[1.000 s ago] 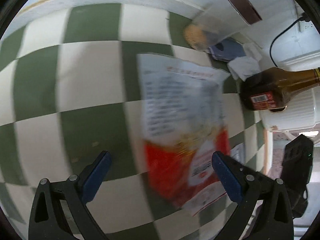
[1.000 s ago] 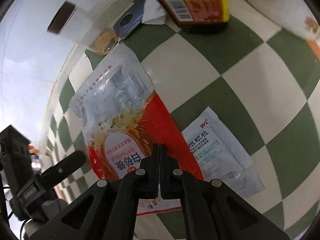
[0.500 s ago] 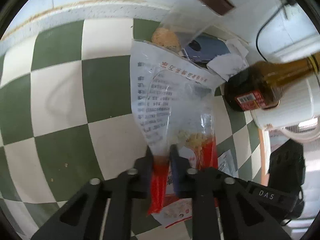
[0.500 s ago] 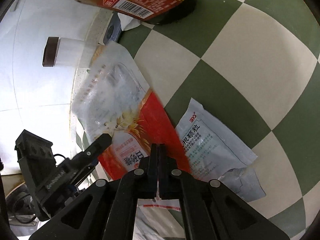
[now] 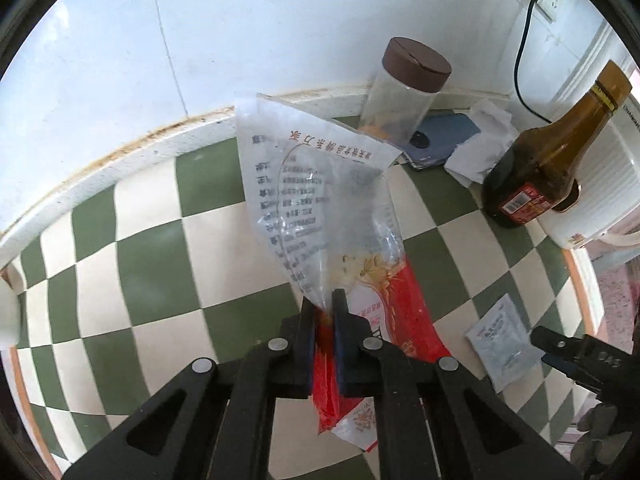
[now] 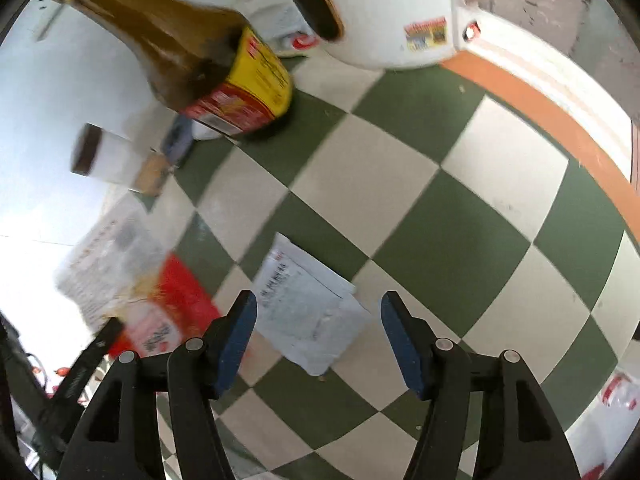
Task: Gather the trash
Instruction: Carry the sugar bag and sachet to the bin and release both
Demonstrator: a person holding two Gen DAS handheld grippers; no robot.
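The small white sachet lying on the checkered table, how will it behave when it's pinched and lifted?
The small white sachet lies flat with a torn, curled corner, so it is probably light and floppy and may droop from a pinch. Its glossy film could slip. The right hand-held gripper hovers open above it.

Home kitchen — sauce bottle (image 5: 548,160), checked tablecloth (image 5: 168,264)

A crinkled clear plastic bag with a red printed lower part (image 5: 320,216) stands lifted off the green-and-cream checked tabletop (image 5: 168,264), its clear printed end up. A flat, pale blue-grey printed sachet (image 6: 308,312) lies on the checks just beside it.
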